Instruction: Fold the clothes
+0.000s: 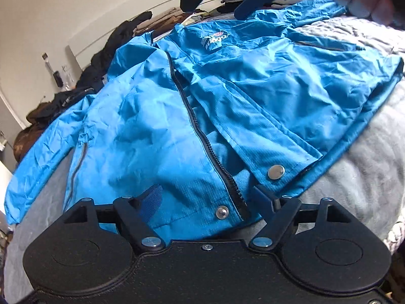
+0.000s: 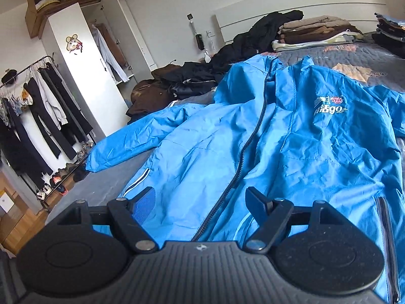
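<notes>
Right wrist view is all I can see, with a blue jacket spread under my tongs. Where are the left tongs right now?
Observer: The left tongs sit at the bottom hem of the blue jacket, one finger on either side of the zipper.
Operator: Is the front zipped shut down there?
Observer: No, the zipper is undone at the hem, and a metal snap shows unfastened beside it.
Operator: Are the left tongs gripping yet?
Observer: They look open. The hem lies between the fingers but does not look pinched.
</notes>
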A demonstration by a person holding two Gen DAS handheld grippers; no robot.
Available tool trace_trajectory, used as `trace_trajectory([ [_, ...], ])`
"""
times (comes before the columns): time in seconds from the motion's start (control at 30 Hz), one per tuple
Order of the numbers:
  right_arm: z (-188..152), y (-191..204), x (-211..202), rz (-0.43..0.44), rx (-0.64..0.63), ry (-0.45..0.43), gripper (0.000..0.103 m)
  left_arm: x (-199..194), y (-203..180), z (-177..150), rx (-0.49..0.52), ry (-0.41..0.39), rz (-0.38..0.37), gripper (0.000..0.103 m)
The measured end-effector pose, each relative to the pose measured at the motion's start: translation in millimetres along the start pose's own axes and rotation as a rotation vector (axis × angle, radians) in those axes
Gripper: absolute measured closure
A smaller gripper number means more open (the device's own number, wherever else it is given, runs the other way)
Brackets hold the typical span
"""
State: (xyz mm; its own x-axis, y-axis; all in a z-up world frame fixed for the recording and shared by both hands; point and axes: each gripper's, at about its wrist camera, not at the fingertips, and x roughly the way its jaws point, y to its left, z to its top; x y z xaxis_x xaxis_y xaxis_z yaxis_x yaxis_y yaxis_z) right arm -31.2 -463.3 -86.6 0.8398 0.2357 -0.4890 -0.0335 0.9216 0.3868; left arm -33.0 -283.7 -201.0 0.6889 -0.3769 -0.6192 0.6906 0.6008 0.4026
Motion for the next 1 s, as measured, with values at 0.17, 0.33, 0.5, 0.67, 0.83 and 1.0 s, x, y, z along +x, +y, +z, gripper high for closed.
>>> trace_trajectory([
  [0.17,0,-2,-5,0.005,0.006,-0.003,0.025,3,-1,1,-0.047,0.018,-0.021,0.075],
  [0.33,1,-8,-12,0.010,0.026,-0.016,0.025,-5,29,4,-0.320,-0.005,-0.090,0.085],
  [0.5,4,-15,-20,0.013,0.056,-0.037,0.025,-20,48,16,-0.527,-0.072,-0.221,0.091],
  [0.67,6,-19,-23,0.016,0.069,-0.050,0.025,-27,40,35,-0.550,-0.109,-0.324,0.091],
  [0.83,5,-23,-22,0.013,0.075,-0.041,0.025,-18,36,31,-0.639,-0.080,-0.404,0.091],
  [1.0,5,-27,-20,0.009,0.079,-0.036,0.025,-10,42,19,-0.695,-0.025,-0.429,0.091],
])
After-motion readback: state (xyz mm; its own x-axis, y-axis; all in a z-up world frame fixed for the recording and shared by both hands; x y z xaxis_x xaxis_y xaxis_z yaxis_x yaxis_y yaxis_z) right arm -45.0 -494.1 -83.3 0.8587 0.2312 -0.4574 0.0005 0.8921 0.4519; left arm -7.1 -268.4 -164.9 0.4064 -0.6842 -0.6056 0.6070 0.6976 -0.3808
